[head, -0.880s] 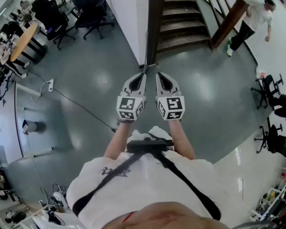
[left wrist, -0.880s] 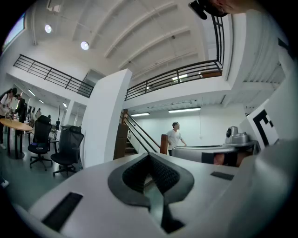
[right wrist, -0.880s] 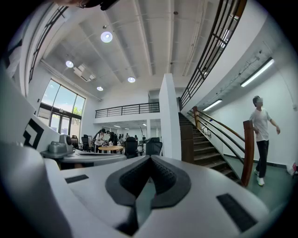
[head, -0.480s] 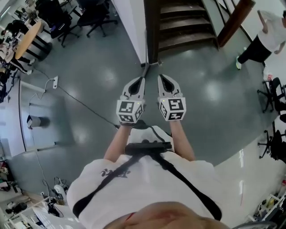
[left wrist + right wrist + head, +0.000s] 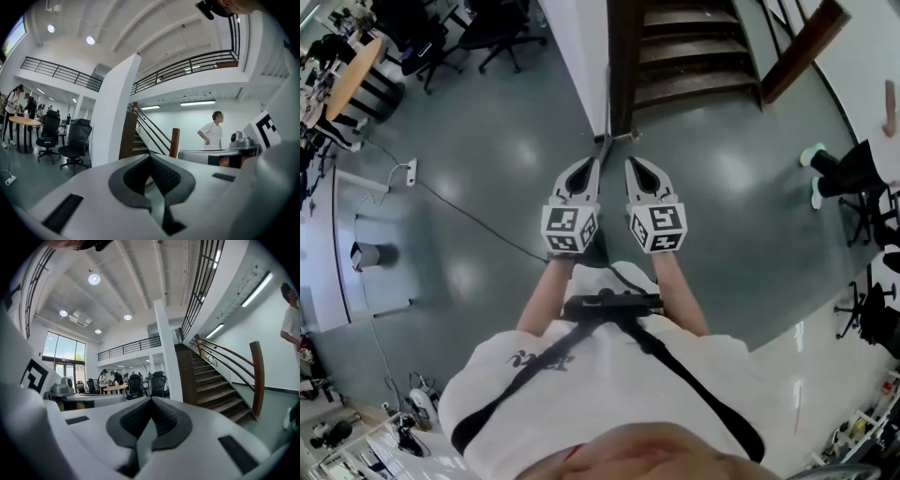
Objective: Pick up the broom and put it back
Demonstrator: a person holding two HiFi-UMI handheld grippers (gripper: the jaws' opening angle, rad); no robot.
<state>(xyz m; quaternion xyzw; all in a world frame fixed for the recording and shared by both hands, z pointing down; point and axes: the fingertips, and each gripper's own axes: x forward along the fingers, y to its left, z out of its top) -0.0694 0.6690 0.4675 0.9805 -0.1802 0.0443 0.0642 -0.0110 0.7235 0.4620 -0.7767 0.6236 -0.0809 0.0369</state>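
Broom seems to be the thin grey thing (image 5: pixel 615 140) lying on the floor (image 5: pixel 487 150) at the foot of the dark post (image 5: pixel 625 56), though it is too small to tell surely. Stairs (image 5: pixel 684 47) rise behind the post, and a person (image 5: pixel 848 169) stands on the floor at the right. Left gripper (image 5: pixel 593 165) and right gripper (image 5: pixel 632 165) are held level, side by side, near that grey thing, each with its fingers together on nothing.
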